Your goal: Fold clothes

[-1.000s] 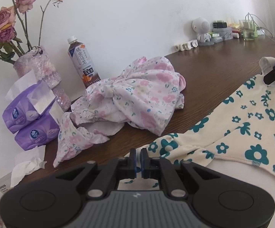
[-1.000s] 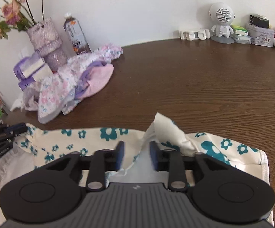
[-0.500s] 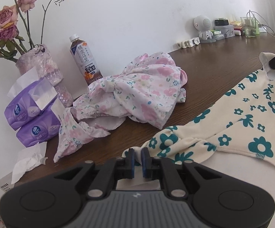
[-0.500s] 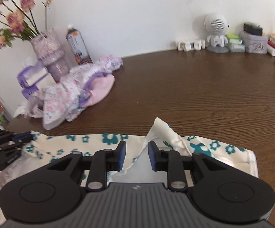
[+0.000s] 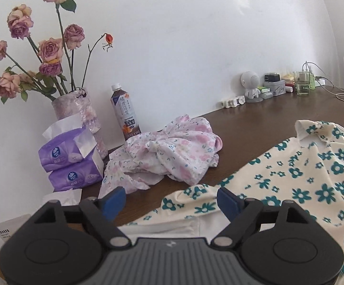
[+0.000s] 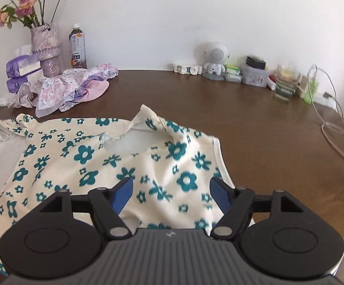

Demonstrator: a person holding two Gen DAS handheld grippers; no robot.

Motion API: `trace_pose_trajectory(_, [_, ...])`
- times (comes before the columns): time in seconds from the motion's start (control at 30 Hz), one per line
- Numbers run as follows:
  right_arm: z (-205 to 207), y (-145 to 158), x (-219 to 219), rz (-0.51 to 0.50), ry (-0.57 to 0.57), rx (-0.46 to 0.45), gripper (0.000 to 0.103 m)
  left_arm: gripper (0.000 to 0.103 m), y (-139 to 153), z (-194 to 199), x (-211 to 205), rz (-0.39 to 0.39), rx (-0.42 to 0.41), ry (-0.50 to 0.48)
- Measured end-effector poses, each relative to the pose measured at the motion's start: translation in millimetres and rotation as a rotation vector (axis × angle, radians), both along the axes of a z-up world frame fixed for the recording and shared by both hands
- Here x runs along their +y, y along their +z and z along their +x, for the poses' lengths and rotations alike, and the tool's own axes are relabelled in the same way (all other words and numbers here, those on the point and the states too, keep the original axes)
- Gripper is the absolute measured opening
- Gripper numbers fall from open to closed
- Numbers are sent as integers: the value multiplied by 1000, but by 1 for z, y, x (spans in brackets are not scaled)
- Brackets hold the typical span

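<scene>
Far left, by wall: dried roses (image 5: 46,47) standing in mottled pink vase (image 5: 81,116); two purple tissue packs (image 5: 69,163) stacked just in front of it, white tissue sticking out of top pack. Oolong tea bottle (image 5: 125,111) upright beside vase, white cap on, dark liquid inside. Crumpled pink floral garment (image 5: 172,154) heaped on brown table (image 6: 219,99) in front of bottle.

Left gripper (image 5: 171,201) spread wide, nothing between pads, at near-left edge of cream garment w/ teal flowers (image 6: 105,163). Garment spread flat on table's near side, neck opening up, collar flap raised. Right gripper (image 6: 171,193) also spread wide, empty, over garment's right part.

Back right: white robot-shaped speaker (image 6: 215,59), small tin (image 6: 254,77), clear glass (image 6: 287,83) partly filled w/ liquid, cables (image 6: 333,128).
</scene>
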State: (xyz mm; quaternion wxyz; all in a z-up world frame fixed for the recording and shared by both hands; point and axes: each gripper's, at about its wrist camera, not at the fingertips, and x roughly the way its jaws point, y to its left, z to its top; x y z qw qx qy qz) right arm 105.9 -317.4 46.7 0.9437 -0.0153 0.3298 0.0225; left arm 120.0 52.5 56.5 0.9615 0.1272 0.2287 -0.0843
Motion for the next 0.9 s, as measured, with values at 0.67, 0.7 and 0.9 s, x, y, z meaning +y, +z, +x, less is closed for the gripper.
trace_pose_trajectory(0.67, [-90, 4, 11, 68, 11, -93, 81, 88, -9, -171, 12, -154, 111, 206])
trace_pose_trajectory(0.7, [-92, 5, 9, 71, 6, -94, 81, 88, -9, -175, 11, -173, 113, 197])
trace_pose_trajectory(0.9, [-105, 2, 6, 80, -11, -94, 81, 88, -10, -188, -5, -166, 99, 153])
